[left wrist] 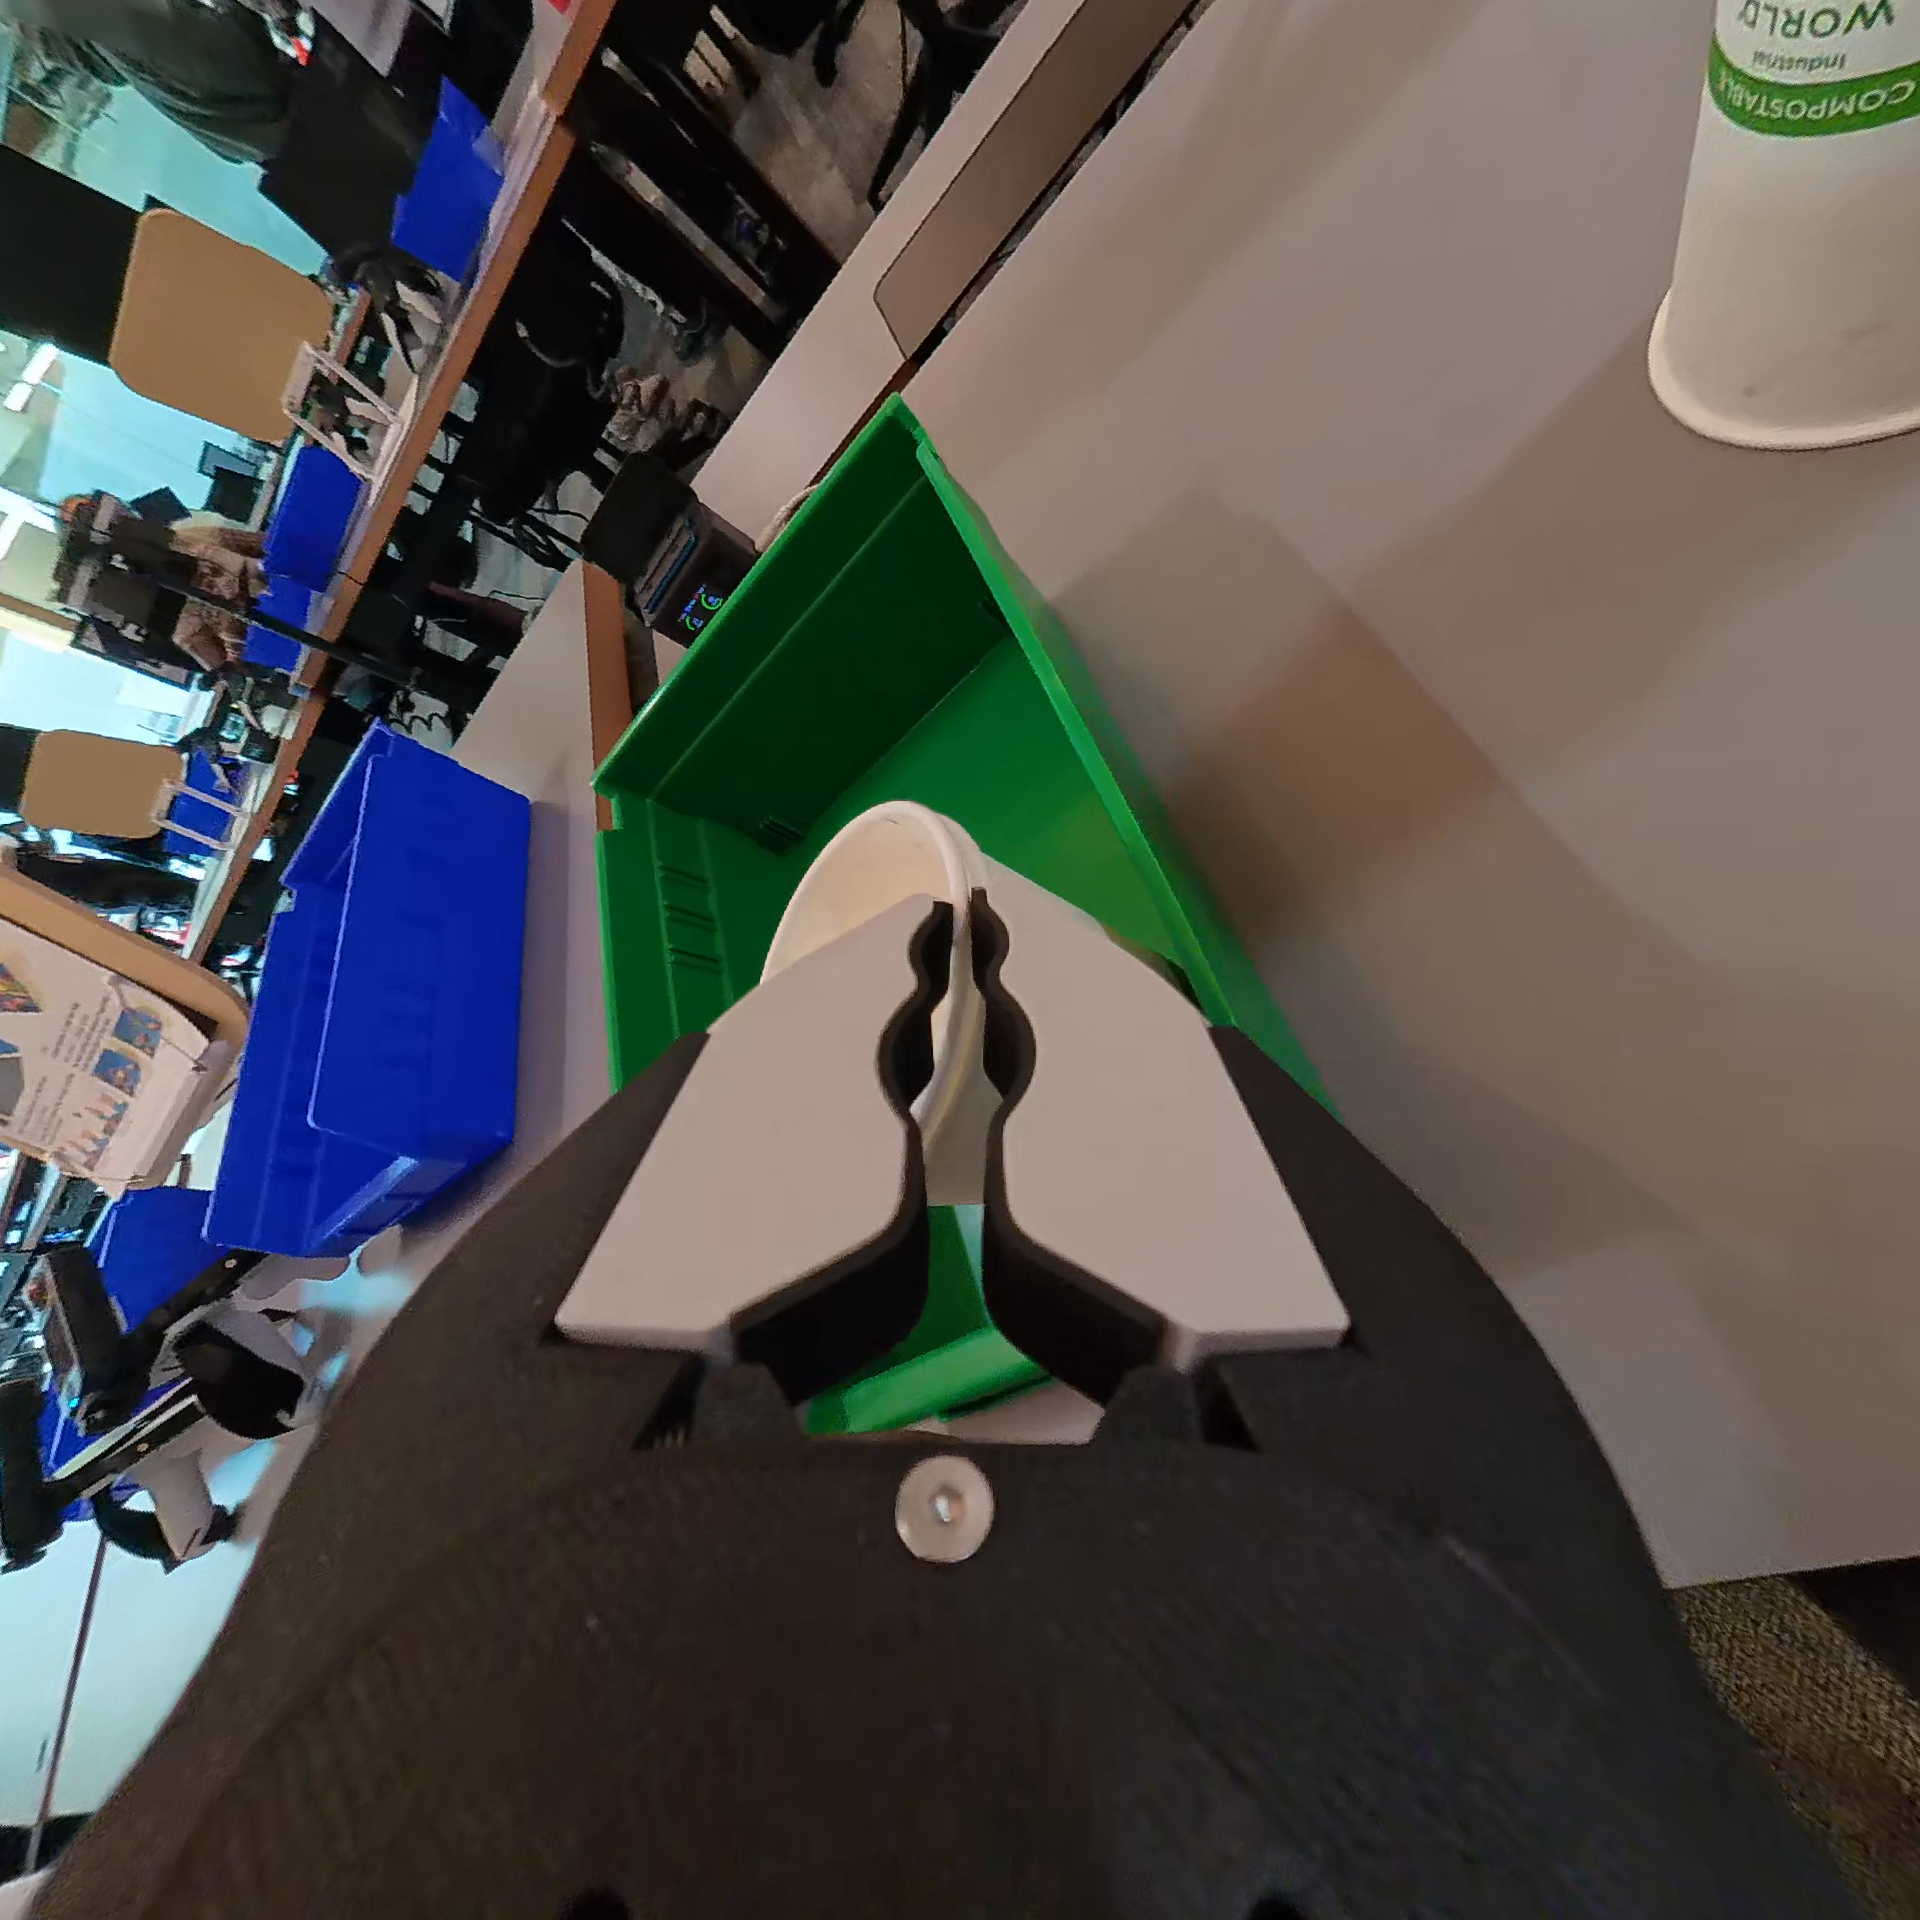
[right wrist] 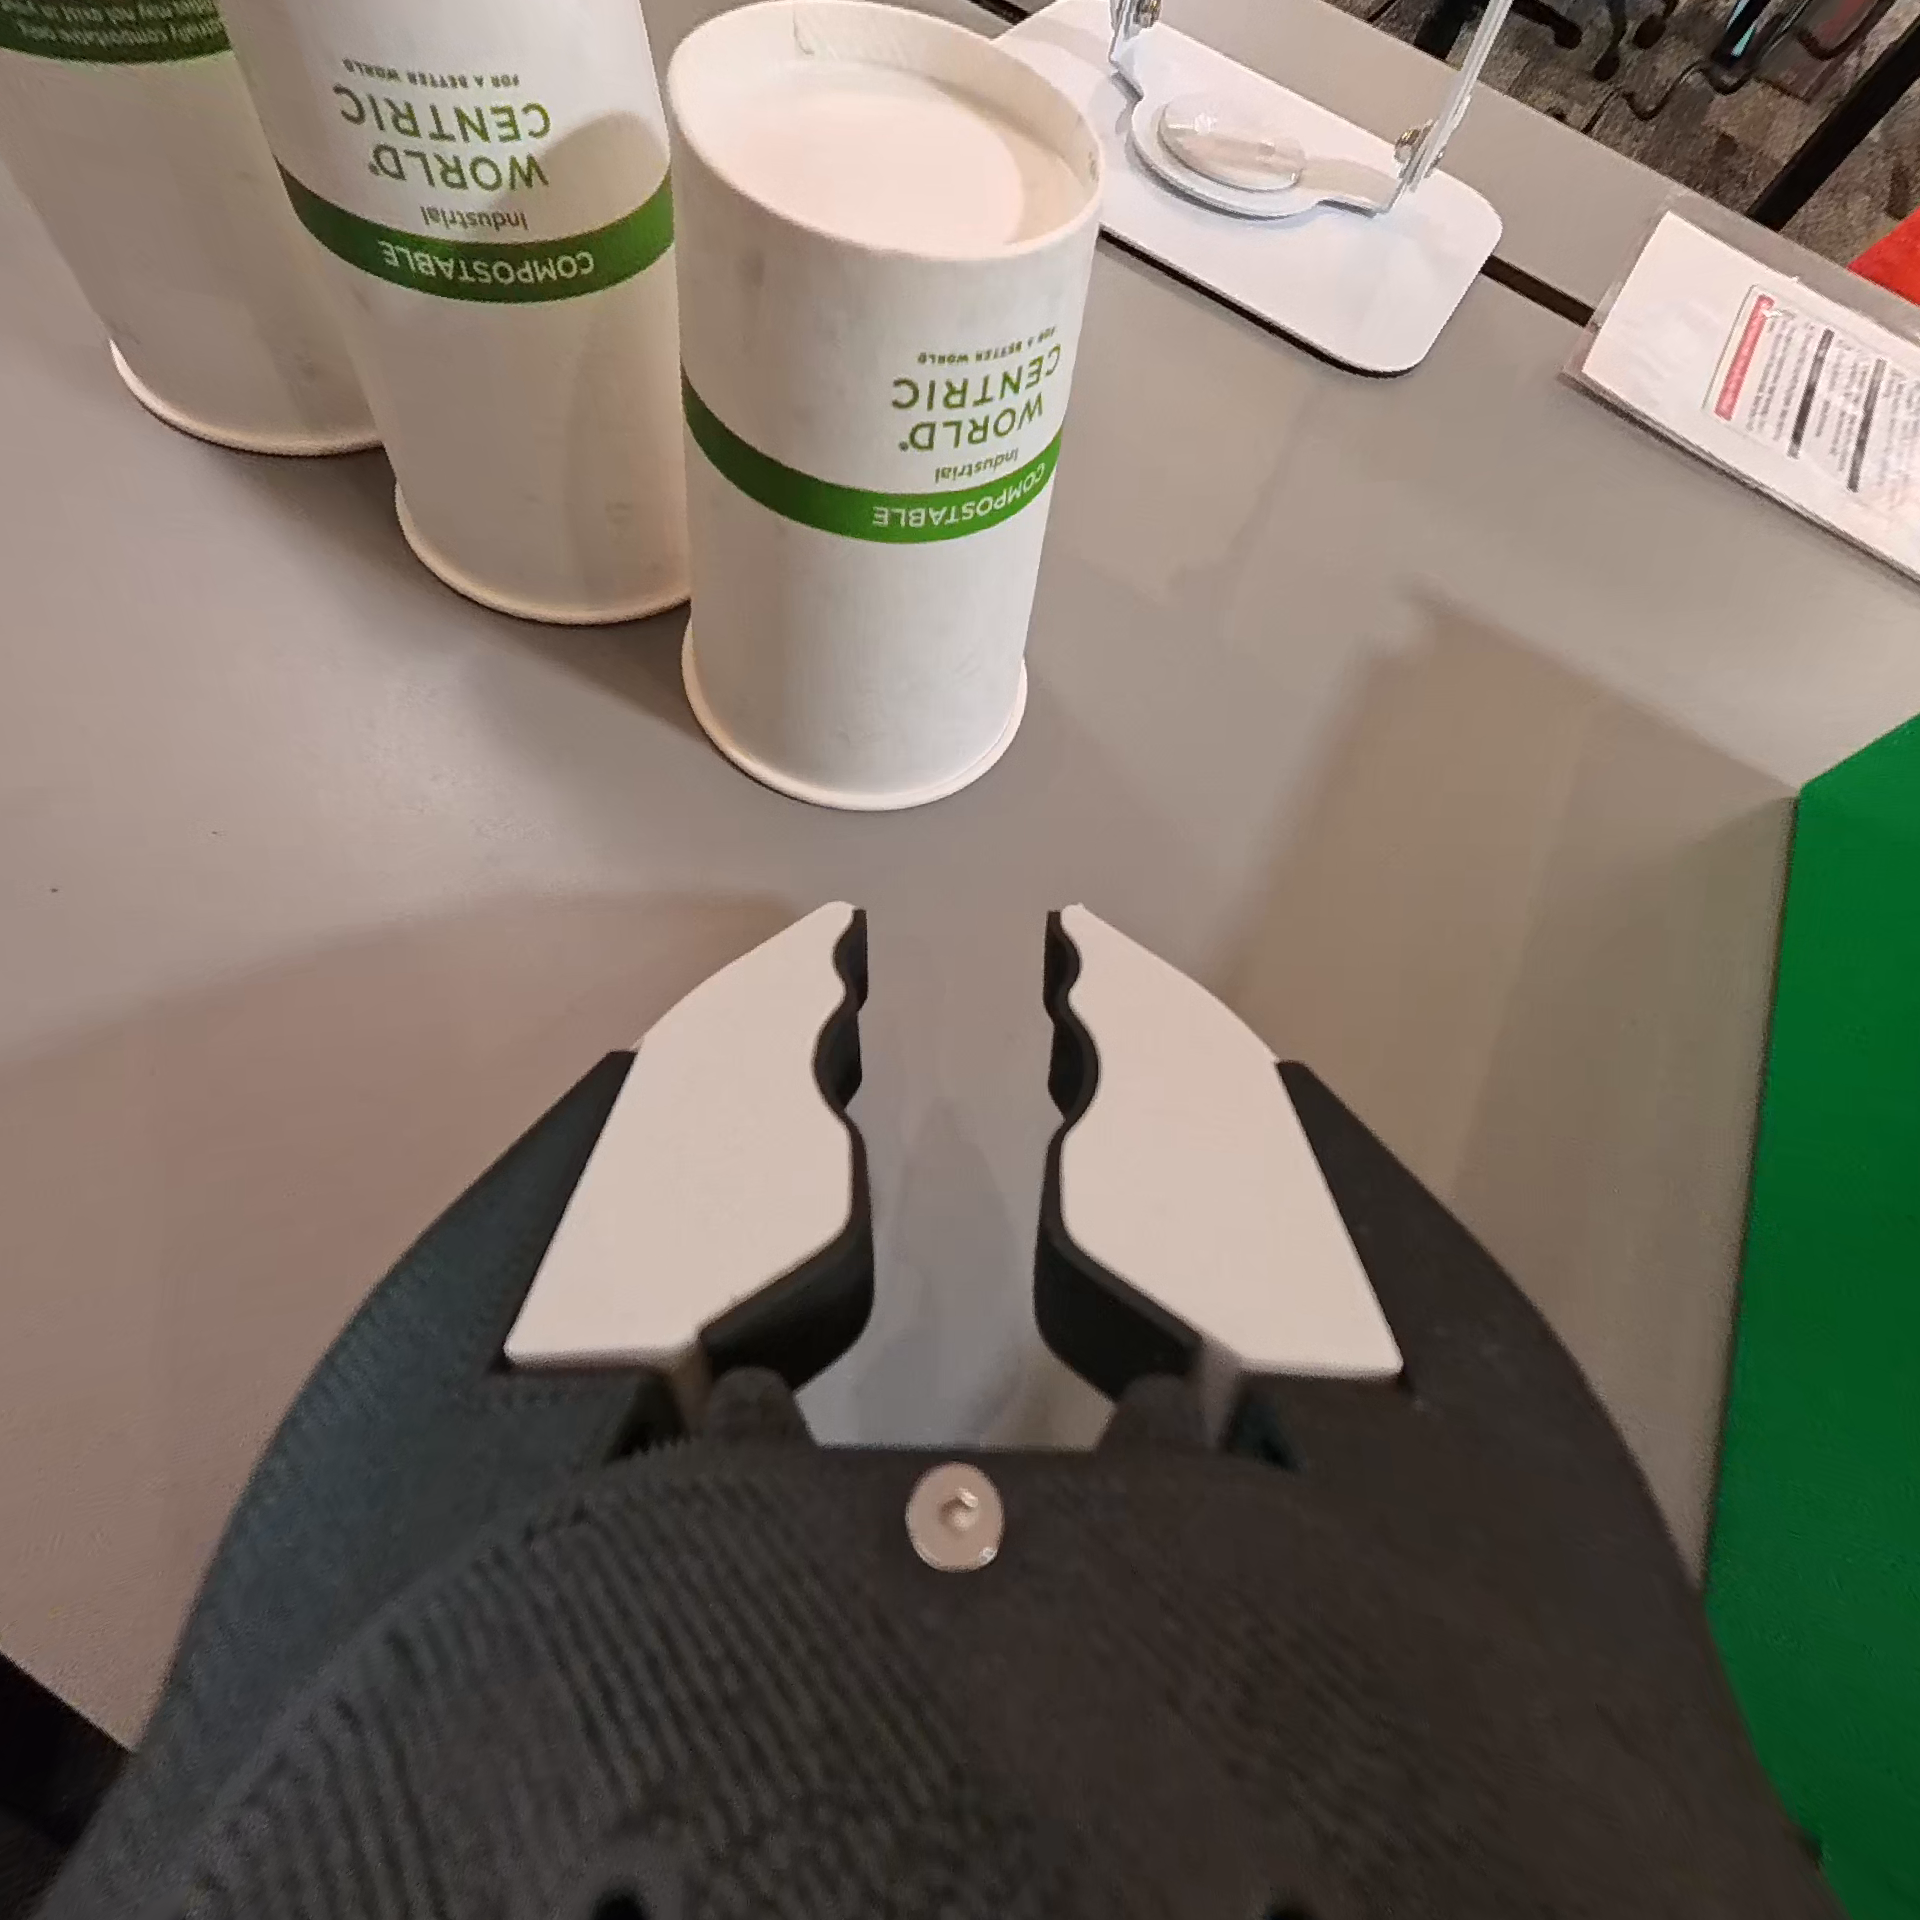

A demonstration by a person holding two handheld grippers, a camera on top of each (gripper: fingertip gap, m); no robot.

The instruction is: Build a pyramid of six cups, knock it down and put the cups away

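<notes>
My left gripper (left wrist: 961, 914) is shut on the rim of a white paper cup (left wrist: 883, 873) and holds it over the inside of a green plastic bin (left wrist: 831, 665) on the grey table (left wrist: 1455, 727). Most of the cup is hidden behind the fingers. My right gripper (right wrist: 956, 920) is open and empty, low over the grey table (right wrist: 312, 831). An upside-down white paper cup with a green band (right wrist: 868, 436) stands just ahead of it. Two more such cups (right wrist: 488, 312) stand behind it at the left. The green bin's side (right wrist: 1839, 1247) shows at the right edge.
Another upside-down cup (left wrist: 1808, 208) stands at the upper right of the left wrist view. A blue bin (left wrist: 384, 997) sits left of the green one. A white stand base (right wrist: 1299, 197) and a laminated sheet (right wrist: 1766, 384) lie at the table's far right. The table edge is close below.
</notes>
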